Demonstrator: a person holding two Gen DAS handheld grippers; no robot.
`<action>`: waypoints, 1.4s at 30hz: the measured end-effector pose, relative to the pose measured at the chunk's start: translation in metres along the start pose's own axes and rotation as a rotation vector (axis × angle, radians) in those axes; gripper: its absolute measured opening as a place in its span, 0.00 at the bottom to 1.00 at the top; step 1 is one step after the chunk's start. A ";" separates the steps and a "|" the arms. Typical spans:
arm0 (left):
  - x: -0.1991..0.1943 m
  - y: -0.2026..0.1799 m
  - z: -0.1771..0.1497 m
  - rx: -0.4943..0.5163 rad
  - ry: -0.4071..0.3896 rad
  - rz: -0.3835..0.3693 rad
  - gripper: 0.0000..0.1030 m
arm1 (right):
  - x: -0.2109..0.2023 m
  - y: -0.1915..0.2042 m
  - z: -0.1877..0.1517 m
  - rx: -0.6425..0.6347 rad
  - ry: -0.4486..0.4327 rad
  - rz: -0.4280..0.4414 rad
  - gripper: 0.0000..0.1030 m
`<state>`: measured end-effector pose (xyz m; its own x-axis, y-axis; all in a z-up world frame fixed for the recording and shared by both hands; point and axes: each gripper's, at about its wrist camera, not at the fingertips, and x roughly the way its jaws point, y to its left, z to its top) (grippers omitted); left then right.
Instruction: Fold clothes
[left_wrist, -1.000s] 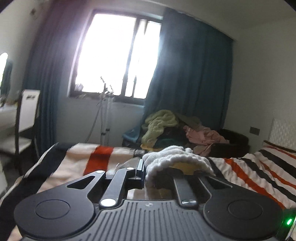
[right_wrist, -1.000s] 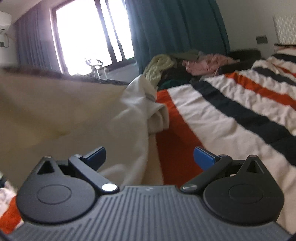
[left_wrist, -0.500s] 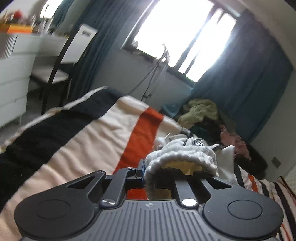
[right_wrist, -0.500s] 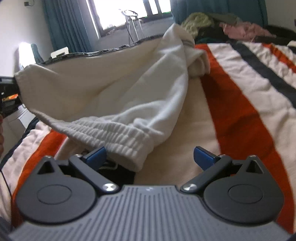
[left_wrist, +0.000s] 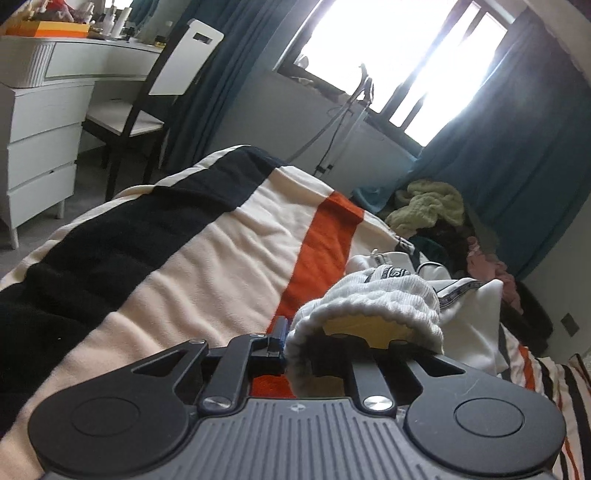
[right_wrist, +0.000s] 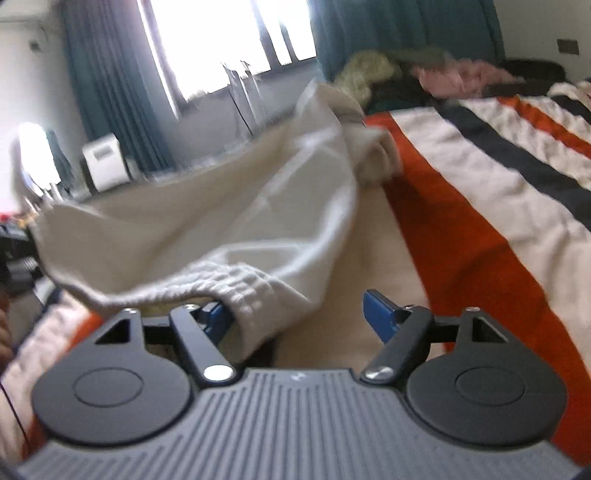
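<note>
Garment: we see a cream-white piece of clothing (right_wrist: 207, 206) with a ribbed elastic band and a black-and-white printed trim, likely sweatpants or a similar knit item. It hangs partly raised above the striped blanket (left_wrist: 207, 254), with the far end bunched and resting on the bed.
Ribbed band: one stretch of it (left_wrist: 369, 306) drapes over the left tool, and another stretch (right_wrist: 229, 280) curls over the left finger of the right tool.
Left gripper: we judge the left gripper (left_wrist: 325, 343) clamped on the ribbed band, though the cloth hides most of its fingers; a yellowish inner lining shows under the fold.
Right gripper: the right gripper (right_wrist: 299, 317) stands wide apart, with the band lying between its blue pads (right_wrist: 376, 310) but not pinched.
Why held so: we take it that one corner is lifted so the cloth stretches out and the other tool can catch the matching corner, which a fold would need.
Look of the cloth: soft, thick and creased; the right view is blurred, so fine detail is lost.
Surroundings: a heap of other clothes (left_wrist: 436, 210) lies beyond the bed under the curtain (left_wrist: 517, 155), and a chair (left_wrist: 155, 96) stands by white drawers (left_wrist: 40, 147).
</note>
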<state>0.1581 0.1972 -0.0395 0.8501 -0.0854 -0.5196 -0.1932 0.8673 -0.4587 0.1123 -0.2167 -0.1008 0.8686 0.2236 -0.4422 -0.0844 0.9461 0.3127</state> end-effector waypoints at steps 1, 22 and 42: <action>-0.001 -0.002 -0.001 0.009 -0.001 0.005 0.13 | 0.003 0.006 -0.001 -0.030 -0.001 0.011 0.75; -0.010 -0.017 -0.008 0.131 0.010 0.091 0.19 | -0.056 0.043 0.013 -0.197 -0.197 0.010 0.18; -0.098 0.011 -0.024 0.045 0.080 0.052 0.63 | -0.077 0.014 0.003 0.026 0.126 0.144 0.40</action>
<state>0.0609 0.2030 -0.0112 0.7973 -0.0772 -0.5986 -0.2122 0.8926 -0.3977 0.0460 -0.2214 -0.0604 0.7803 0.3853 -0.4926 -0.1891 0.8962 0.4014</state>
